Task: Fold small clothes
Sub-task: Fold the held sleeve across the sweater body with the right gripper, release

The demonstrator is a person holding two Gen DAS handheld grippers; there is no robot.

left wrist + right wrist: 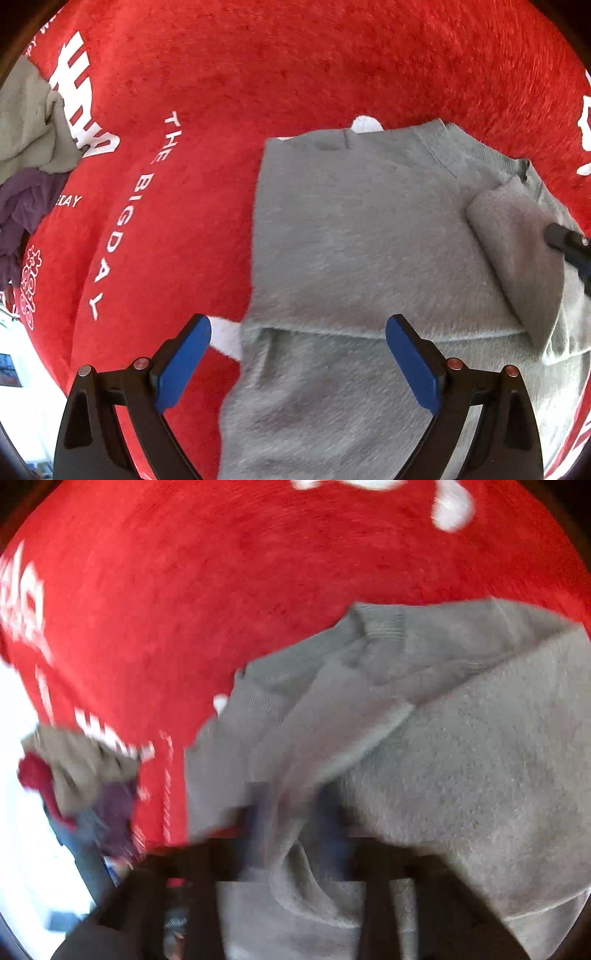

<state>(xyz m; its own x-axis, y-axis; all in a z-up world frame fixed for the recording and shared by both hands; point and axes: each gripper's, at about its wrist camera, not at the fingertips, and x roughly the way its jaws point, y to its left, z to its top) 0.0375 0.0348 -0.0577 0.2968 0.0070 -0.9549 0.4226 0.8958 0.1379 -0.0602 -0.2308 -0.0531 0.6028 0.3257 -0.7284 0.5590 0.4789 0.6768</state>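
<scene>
The left gripper (298, 360) points steeply down, its 2 blue pads wide apart and empty above the grey sweater (369, 236) on the red blanket (295, 66). The right gripper (295, 819), blurred, is clamped on a sweater fold. A clothes pile (29, 147) is cut off at the left edge.

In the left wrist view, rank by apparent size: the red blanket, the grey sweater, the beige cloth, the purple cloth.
1. red blanket
2. grey sweater
3. beige cloth and purple cloth: look alike, both cut off by the frame edge, so unranked.
</scene>
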